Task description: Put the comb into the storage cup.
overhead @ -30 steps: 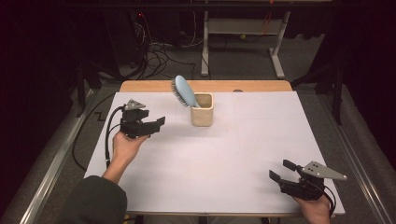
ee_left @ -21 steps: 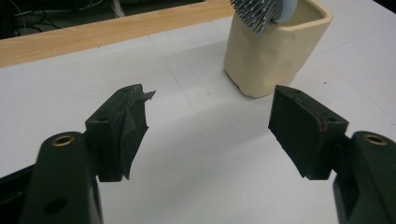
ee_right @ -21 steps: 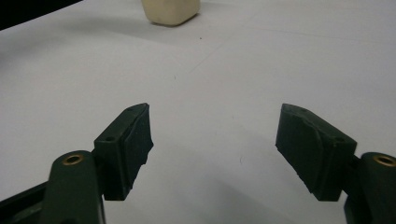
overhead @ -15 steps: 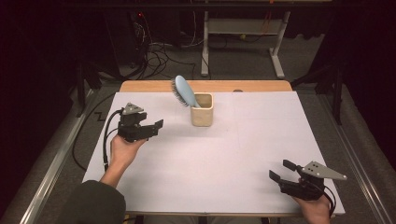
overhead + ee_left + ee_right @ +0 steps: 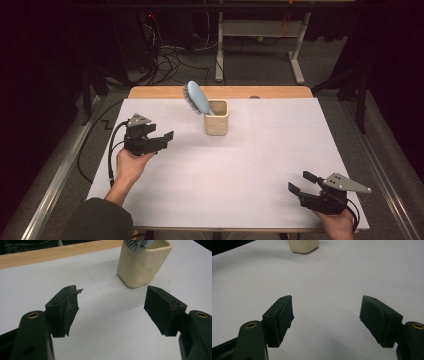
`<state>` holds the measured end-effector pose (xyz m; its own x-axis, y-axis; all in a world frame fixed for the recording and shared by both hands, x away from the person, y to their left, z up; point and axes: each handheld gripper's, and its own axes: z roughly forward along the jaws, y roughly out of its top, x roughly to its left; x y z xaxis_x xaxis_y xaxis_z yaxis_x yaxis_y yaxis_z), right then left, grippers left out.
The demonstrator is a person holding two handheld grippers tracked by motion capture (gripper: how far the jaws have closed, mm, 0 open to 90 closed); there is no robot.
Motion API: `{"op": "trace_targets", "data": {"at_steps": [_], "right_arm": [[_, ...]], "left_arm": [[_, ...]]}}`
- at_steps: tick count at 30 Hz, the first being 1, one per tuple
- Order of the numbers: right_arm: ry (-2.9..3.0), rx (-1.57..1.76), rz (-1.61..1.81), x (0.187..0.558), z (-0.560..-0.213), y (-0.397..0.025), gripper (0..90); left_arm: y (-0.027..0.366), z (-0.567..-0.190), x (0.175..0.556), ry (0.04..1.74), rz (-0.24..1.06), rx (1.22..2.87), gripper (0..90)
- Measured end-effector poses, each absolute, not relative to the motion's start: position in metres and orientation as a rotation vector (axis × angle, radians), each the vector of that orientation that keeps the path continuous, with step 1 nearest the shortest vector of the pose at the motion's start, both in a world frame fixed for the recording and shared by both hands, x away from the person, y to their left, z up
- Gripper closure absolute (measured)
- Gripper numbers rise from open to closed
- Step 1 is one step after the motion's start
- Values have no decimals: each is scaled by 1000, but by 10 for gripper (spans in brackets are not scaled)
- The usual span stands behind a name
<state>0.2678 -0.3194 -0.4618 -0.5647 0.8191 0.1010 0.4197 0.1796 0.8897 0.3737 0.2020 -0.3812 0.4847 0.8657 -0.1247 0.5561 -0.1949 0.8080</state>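
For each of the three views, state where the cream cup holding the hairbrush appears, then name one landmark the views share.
High view: the cream cup stands at the table's far middle, with the blue hairbrush leaning out to the left.
Left gripper view: cup at top right, just beyond the open jaws.
Right gripper view: cup's base at the top edge, left of centre.
Shared landmark: the white table cover.

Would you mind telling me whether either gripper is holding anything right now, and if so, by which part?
Nothing is held. The left gripper and right gripper are both open and empty; the hairbrush stands in the cup.
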Motion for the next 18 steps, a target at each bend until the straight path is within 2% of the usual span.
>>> {"op": "trace_targets", "data": {"at_steps": [18], "right_arm": [[2063, 1170, 1348, 268, -462, -319, 272]], "left_arm": [[212, -385, 361, 1196, 459, 1861, 279]]}}
